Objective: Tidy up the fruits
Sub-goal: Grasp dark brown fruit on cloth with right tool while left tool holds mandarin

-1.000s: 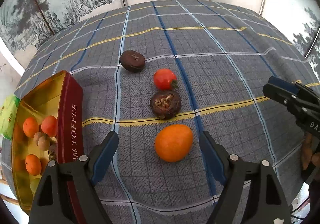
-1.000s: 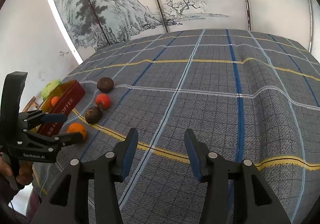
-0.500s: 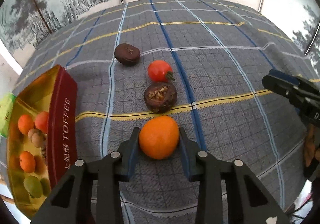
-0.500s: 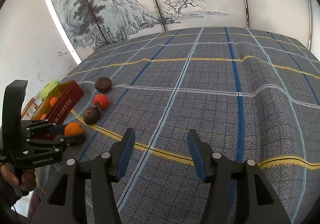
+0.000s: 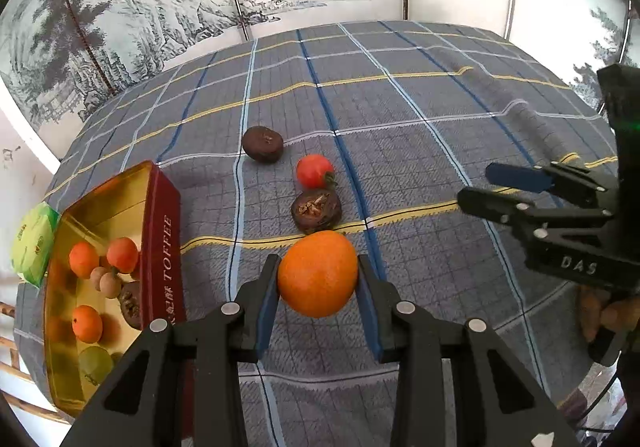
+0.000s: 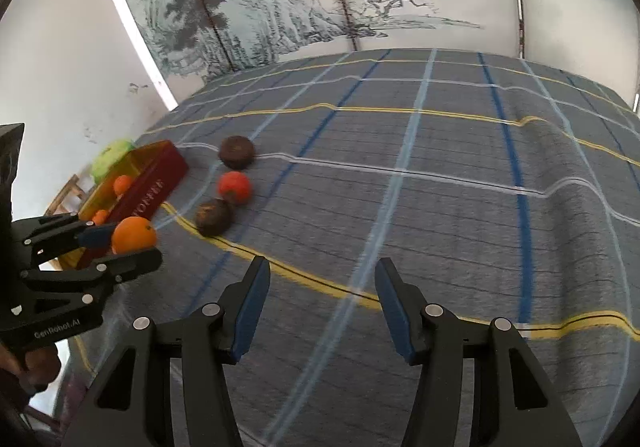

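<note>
A grey checked cloth (image 5: 440, 151) with blue, white and yellow lines covers the surface, rumpled in places; on it lie a dark brown fruit (image 5: 262, 144), a red tomato (image 5: 314, 170) and a second brown fruit (image 5: 316, 210) in a loose row; a toffee tin (image 5: 164, 243) sits at the left edge; a green packet (image 5: 34, 243) lies beside it.

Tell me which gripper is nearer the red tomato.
Left. The left gripper, shut on the orange, sits just short of the red tomato; the right gripper hangs open farther off.

Open cloth right of the tin

Three fruits (image 5: 316, 203) line up just right of the tin (image 5: 162, 247); farther right the cloth (image 6: 440, 207) lies bare.
</note>
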{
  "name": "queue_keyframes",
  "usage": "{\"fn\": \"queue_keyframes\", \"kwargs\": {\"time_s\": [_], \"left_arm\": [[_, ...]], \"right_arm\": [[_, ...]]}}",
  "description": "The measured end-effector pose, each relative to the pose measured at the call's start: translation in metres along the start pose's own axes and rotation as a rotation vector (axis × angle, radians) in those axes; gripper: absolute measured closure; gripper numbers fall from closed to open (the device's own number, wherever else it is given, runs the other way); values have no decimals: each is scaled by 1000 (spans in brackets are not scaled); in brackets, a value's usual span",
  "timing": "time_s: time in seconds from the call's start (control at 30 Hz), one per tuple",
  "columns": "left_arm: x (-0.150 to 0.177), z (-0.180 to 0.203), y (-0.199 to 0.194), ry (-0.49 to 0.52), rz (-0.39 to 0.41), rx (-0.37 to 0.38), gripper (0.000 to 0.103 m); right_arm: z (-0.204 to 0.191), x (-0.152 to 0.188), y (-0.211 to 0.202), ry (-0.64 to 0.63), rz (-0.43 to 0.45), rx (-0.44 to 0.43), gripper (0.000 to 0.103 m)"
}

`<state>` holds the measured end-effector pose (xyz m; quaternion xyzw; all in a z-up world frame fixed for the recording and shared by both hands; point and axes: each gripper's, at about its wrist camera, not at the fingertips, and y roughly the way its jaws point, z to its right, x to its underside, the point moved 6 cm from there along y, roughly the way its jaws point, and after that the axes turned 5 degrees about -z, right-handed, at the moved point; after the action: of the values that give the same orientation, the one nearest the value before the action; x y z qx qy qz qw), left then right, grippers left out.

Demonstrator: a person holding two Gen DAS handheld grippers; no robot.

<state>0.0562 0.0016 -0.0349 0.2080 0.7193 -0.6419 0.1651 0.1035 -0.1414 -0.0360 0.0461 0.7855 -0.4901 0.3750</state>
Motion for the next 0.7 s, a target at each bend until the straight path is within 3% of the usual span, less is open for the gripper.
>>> {"fn": "queue_keyframes", "kwargs": {"time_s": [0.43,0.7], "left_arm": [[11,-23,-11,-62,-3,21,70],[14,-50,-29,-114,30,3,70]], "right_arm": [[-48,-8,21,-22,-54,-113,47],[-81,-22,49,-81,-95,-101,47]]}}
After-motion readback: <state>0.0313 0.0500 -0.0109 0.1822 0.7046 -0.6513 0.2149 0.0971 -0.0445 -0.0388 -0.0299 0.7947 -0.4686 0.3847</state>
